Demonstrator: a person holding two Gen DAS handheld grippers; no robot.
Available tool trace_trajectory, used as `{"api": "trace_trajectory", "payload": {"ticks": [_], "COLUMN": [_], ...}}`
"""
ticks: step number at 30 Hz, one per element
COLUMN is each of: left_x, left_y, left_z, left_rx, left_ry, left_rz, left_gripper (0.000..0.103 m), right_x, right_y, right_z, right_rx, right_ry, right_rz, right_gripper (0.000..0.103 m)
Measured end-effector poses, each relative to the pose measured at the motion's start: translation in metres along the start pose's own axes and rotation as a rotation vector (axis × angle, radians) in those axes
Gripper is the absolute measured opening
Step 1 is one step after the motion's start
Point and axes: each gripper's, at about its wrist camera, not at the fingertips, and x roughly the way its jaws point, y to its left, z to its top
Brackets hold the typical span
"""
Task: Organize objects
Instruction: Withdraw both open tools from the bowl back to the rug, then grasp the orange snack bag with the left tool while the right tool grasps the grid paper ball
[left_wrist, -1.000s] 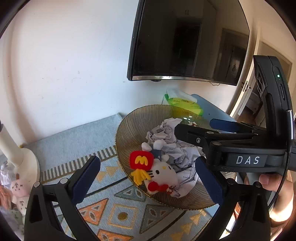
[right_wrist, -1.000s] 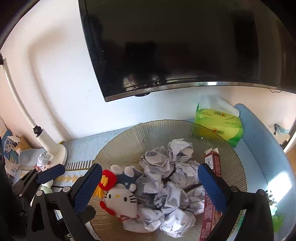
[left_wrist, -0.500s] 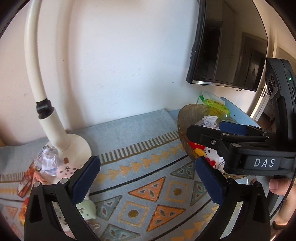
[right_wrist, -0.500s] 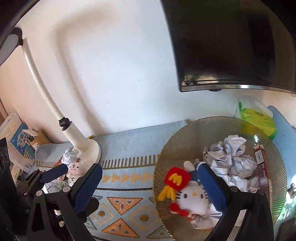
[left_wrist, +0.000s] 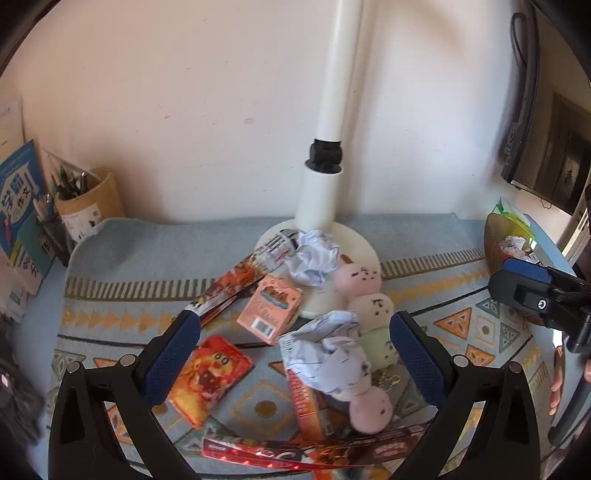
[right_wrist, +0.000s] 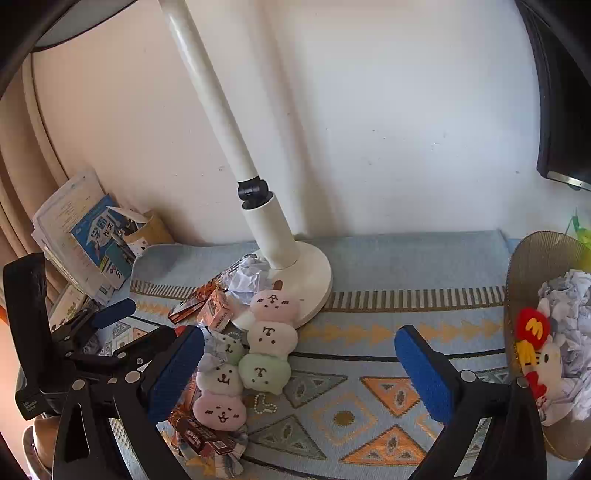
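My left gripper (left_wrist: 295, 354) is open and hangs over a pile on the patterned mat (left_wrist: 129, 258). Between its fingers lie a crumpled paper ball (left_wrist: 325, 358), a pink snack box (left_wrist: 269, 306) and an orange snack packet (left_wrist: 207, 373). A second paper ball (left_wrist: 314, 258) rests on the lamp base. My right gripper (right_wrist: 299, 369) is open too, low over the mat, with a three-ball dango plush (right_wrist: 271, 339) and a second such plush (right_wrist: 221, 384) between its fingers. The ribbed brown bowl (right_wrist: 532, 258) at the right edge holds a white cat plush (right_wrist: 546, 365) and paper balls (right_wrist: 569, 295).
A white desk lamp (left_wrist: 321, 206) stands on its round base behind the pile. A pen holder (left_wrist: 88, 206) and books (left_wrist: 18, 206) fill the left corner. A wall monitor (left_wrist: 535, 129) hangs at the right. Red wrappers (left_wrist: 314, 450) lie near the mat's front edge.
Both views have swung left, away from the bowl and over to the pile at the lamp base. Both grippers stay open and hold nothing.
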Motion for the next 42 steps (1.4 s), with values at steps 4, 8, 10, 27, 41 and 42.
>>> {"api": "trace_trajectory", "payload": {"ticks": [4, 8, 10, 27, 41, 42], "left_x": [0.009, 0.022, 0.030, 0.067, 0.054, 0.054], "left_y": [0.042, 0.067, 0.072, 0.066, 0.078, 0.073], "left_z": [-0.021, -0.040, -0.047, -0.056, -0.050, -0.050], "left_rx": [-0.053, -0.088, -0.089, -0.025, -0.169, -0.145], "left_ry": [0.046, 0.089, 0.115, 0.192, 0.082, 0.080], "left_rz": [0.059, 0.059, 0.061, 0.118, 0.008, 0.026], "left_gripper": [0.103, 0.103, 0.103, 0.103, 0.053, 0.053], "right_x": [0.020, 0.042, 0.052, 0.116, 0.118, 0.115], "right_y": [0.011, 0.030, 0.042, 0.070, 0.067, 0.068], "right_z": [-0.013, -0.026, -0.030, -0.034, -0.038, -0.039], "right_rx": [0.019, -0.009, -0.035, -0.013, -0.010, -0.016], "right_ry": [0.029, 0.045, 0.052, 0.053, 0.014, 0.008], "right_rz": [0.046, 0.125, 0.146, 0.275, 0.274, 0.269], "right_gripper": [0.103, 0.103, 0.103, 0.103, 0.058, 0.057]}}
